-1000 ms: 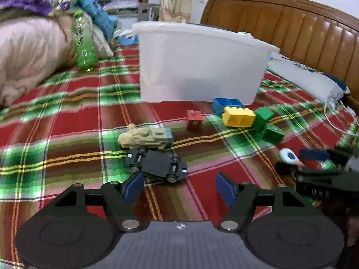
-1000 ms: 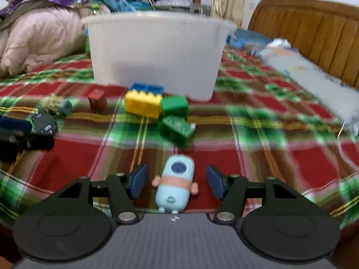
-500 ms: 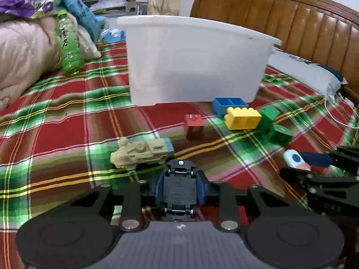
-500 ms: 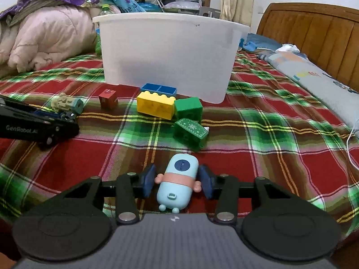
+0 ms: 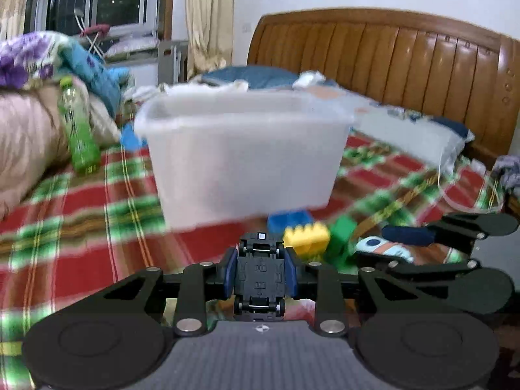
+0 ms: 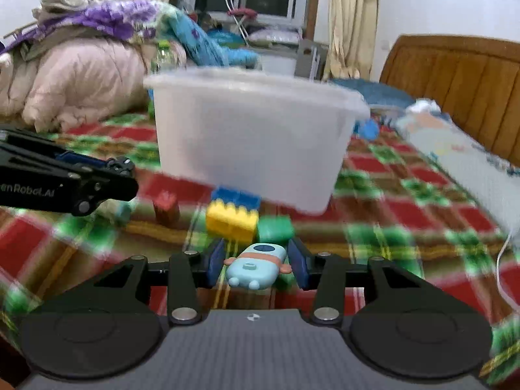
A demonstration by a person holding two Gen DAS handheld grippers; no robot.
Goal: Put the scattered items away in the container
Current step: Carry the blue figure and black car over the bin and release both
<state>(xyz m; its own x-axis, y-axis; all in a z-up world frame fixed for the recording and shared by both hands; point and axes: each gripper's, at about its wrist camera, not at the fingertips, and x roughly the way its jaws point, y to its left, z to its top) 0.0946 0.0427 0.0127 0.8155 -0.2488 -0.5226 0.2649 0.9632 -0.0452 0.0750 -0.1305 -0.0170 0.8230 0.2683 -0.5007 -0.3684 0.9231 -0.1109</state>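
Closest to us, the left tongs [image 5: 260, 274] are clamped on a black toy car [image 5: 259, 279], its underside turned up toward the camera and its wheels showing at both ends between the blue pads. The right tongs [image 6: 256, 265] grip a pale blue figure toy [image 6: 253, 265] lying lengthwise between their pads, its dark oval patch at the far end. In the left wrist view we see the right tongs off to the right, holding that same toy above the plaid blanket [image 5: 97, 201] of the bed.

Just beyond both tongs, loose blocks lie on the blanket: a yellow block [image 6: 231, 219], with a green block [image 6: 276, 229] touching its right side and a blue block [image 6: 235, 196] behind it, close against the container. A small red block [image 6: 166, 208] stands to the left, apart from them. Partly hidden behind the left tongs, in the right wrist view, we glimpse a beige toy, too blurred to make out.

Farther on stands the white translucent container [image 5: 243, 159], upright on the blanket, open at the top. To its left a green bottle [image 5: 79, 136] leans against a heap of pink bedding [image 6: 81, 78]. At the back rises the brown headboard [image 5: 406, 65], with a pillow [image 5: 416, 133] in front of it.
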